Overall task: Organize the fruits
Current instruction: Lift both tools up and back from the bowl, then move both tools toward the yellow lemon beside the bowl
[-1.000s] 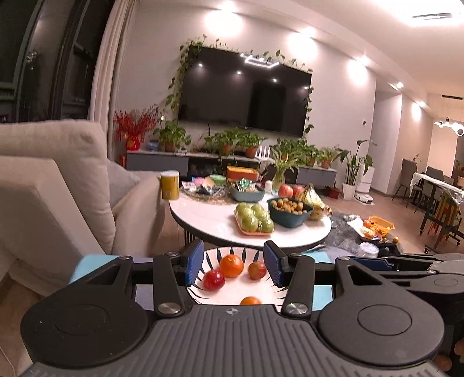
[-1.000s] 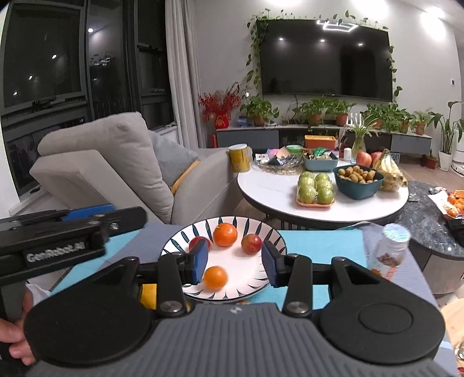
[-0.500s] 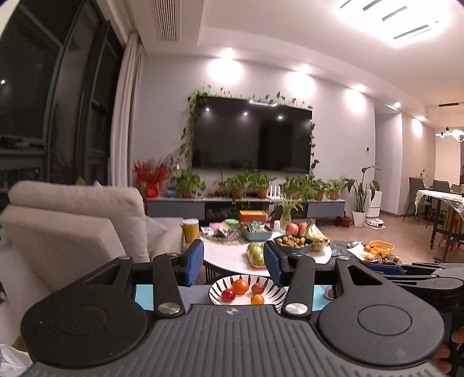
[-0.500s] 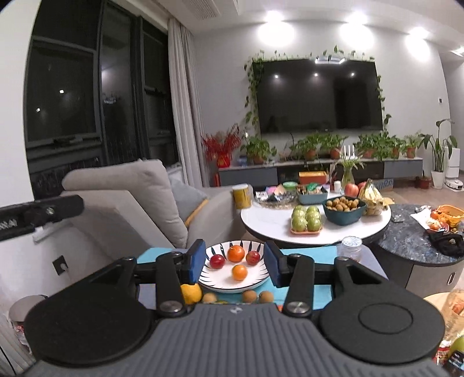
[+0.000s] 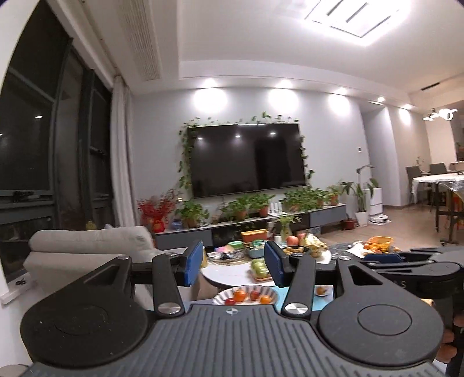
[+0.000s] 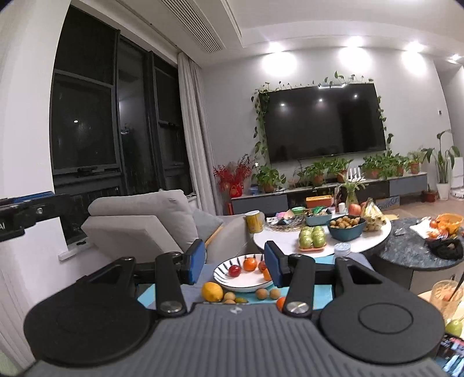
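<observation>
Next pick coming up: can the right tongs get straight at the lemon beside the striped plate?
Probably yes: the right tongs stand open and empty, and the lemon lies uncovered beside the plate.

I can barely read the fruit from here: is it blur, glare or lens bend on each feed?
Left wrist view: strong fisheye bend, ceiling light blown out, the plate small and soft. Right wrist view: same bend, lamp reflections on the TV, but the plate and lemon read clearly.

Loose fruit (image 6: 213, 291) crowds the plate's (image 6: 246, 285) near rim; above lies free.
</observation>
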A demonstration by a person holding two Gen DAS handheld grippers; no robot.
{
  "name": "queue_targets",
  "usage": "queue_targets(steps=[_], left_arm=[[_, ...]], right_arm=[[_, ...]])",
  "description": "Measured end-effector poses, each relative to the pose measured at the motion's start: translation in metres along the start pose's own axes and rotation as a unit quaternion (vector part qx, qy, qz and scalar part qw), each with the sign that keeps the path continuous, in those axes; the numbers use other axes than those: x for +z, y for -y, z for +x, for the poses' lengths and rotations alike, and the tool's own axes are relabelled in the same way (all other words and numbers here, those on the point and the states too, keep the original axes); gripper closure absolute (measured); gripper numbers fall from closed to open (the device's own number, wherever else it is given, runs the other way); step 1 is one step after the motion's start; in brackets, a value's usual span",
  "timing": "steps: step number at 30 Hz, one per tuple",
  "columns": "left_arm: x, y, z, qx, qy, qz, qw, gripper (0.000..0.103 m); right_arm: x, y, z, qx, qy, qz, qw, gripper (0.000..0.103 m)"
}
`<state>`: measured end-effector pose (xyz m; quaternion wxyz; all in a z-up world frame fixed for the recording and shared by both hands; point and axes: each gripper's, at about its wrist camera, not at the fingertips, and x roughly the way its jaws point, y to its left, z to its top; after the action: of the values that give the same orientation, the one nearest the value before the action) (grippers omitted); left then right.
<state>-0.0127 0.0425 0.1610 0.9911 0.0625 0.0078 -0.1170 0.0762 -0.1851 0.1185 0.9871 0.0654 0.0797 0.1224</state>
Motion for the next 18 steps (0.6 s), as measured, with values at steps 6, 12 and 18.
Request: queue_targets(steps=[6,12,18], left_arm=[[-0.015,0.001,0.042,-0.022,-0.028,-0.056,0.9978,0.058],[-0.035,-0.001,0.09,-0.038,-0.063,-0.079,0.9942,0.058],[-0.06,-0.004,0.136,-0.043,-0.101,-0.095,0.9894,0.058]], right_arm=[[0.003,0.016,0.01,-0.018,-0.007,0.002,1.0,0.042],[-0.004,0.029,0.039,-0.035,-0.034,-0.01,0.999,0.042],[-0.017,0.043,0.061,-0.051,-0.067,-0.013,0.996,0.042]])
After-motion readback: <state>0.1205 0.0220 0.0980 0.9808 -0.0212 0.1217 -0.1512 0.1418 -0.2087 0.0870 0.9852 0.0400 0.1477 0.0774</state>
